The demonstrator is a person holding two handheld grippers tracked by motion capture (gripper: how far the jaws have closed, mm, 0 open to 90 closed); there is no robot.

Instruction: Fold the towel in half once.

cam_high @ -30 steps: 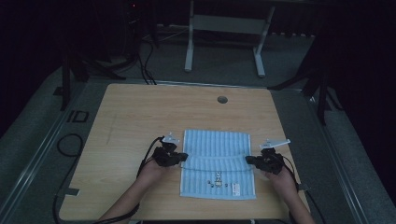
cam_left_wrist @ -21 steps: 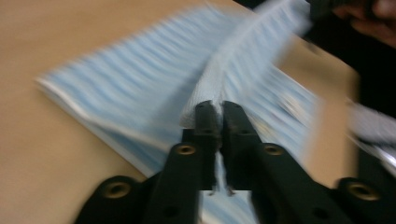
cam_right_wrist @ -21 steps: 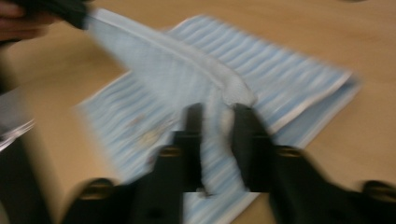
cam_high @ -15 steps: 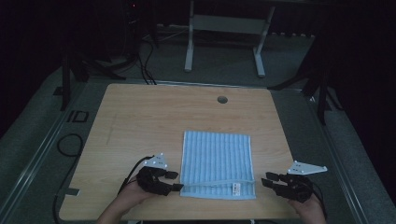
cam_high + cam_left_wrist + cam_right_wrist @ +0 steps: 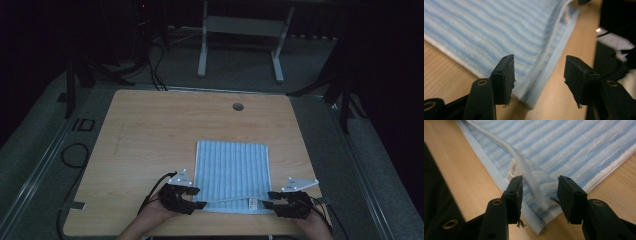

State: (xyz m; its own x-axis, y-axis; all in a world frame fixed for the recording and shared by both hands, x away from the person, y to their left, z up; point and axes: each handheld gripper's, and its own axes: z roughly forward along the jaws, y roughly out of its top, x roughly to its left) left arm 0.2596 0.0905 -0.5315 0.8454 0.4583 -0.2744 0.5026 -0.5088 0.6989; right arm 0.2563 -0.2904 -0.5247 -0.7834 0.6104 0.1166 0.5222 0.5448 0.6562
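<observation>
Claws released at the near corners of a folded striped towel.

Left claw stands parted, its jaws having just been opening, with the towel's near-left corner between the pads but not pinched; in the left gripper view the folded hem runs up between the open jaws. Right claw is likewise let go and has just been widening, the near-right corner loose between its pads. The towel lies flat, folded, on the near half of the wooden tabletop, well short of the grommet hole at the far edge. Risk, as I judge it: a pad catching the top layer on withdrawal would drag the fold open or skew it. A small white label sits near the right corner; its writing is too small to read.
</observation>
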